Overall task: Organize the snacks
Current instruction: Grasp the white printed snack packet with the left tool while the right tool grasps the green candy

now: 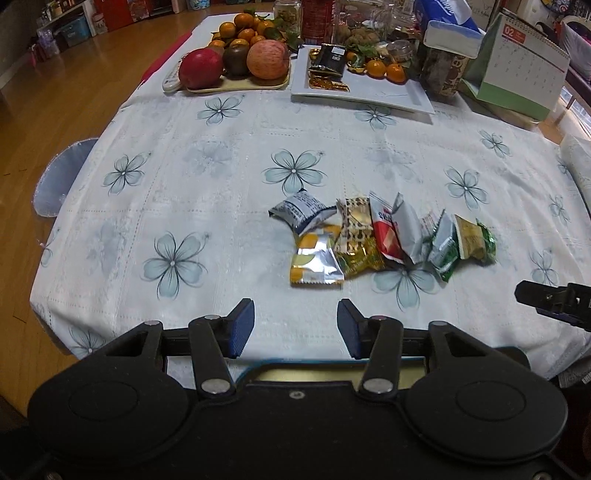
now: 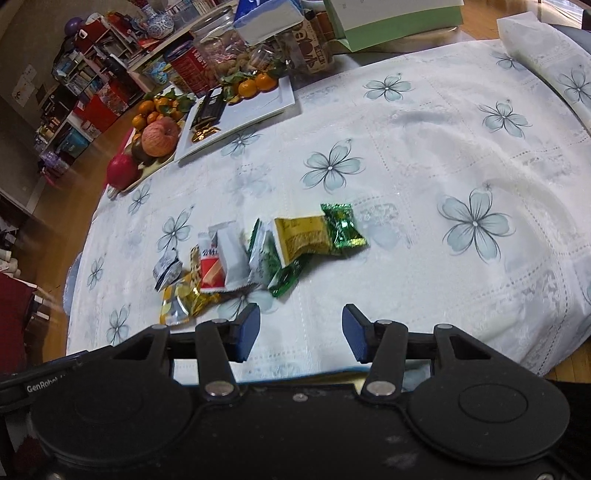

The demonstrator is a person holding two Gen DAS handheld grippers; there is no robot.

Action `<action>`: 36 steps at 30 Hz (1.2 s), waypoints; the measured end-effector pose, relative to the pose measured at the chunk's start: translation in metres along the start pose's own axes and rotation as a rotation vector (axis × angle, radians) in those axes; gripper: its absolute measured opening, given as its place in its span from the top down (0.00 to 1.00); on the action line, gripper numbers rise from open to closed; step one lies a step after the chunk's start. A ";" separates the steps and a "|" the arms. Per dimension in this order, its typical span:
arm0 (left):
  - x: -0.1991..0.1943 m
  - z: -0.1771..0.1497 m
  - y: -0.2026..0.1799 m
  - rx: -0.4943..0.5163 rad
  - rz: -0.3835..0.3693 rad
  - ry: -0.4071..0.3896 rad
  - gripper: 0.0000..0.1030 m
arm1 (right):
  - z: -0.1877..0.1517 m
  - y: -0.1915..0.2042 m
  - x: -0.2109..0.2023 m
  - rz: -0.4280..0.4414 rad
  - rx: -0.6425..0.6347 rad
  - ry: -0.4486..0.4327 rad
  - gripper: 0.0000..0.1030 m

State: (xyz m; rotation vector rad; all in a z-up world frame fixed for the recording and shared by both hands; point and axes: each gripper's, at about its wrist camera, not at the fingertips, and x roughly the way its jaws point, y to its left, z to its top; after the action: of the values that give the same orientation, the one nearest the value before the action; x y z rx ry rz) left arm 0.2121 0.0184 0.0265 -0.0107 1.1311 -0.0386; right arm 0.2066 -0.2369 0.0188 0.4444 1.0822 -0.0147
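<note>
A heap of several small snack packets [image 1: 380, 236] [image 2: 258, 254] lies on the flowered tablecloth [image 1: 184, 177], in the middle of the table. It holds a blue-white packet [image 1: 301, 212], a yellow-silver one [image 1: 316, 264], a red one [image 1: 384, 232] and green ones [image 1: 445, 251]. My left gripper [image 1: 295, 328] hovers open near the table's front edge, short of the heap, with nothing between its blue pads. My right gripper [image 2: 300, 332] is open too, just short of the heap's right end, and empty. Part of the right gripper [image 1: 554, 301] shows at the right edge of the left wrist view.
At the back stand a tray of apples and oranges [image 1: 240, 59], a white plate [image 1: 369, 94] with dark packets and mandarins, jars [image 1: 443, 70], a tissue box [image 1: 450, 22] and a desk calendar [image 1: 517, 70]. A remote [image 1: 171, 79] lies beside the fruit tray. Wooden floor lies left of the table.
</note>
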 end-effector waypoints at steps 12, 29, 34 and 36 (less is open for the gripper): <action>0.080 0.060 0.007 -0.076 0.019 0.123 0.47 | 0.085 -0.004 0.068 -0.138 -0.010 0.099 0.58; 0.127 0.091 0.020 -0.176 -0.029 0.199 0.55 | 0.096 -0.015 0.109 -0.210 0.049 0.144 0.62; 0.135 0.100 0.023 -0.214 -0.022 0.200 0.55 | 0.098 -0.013 0.112 -0.211 0.055 0.150 0.62; 0.140 0.103 0.023 -0.234 -0.021 0.211 0.55 | 0.098 -0.014 0.114 -0.208 0.061 0.156 0.62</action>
State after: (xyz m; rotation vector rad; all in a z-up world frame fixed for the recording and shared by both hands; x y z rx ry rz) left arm 0.3653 0.0350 -0.0575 -0.2318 1.3413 0.0754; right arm 0.3408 -0.2612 -0.0451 0.3911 1.2811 -0.2000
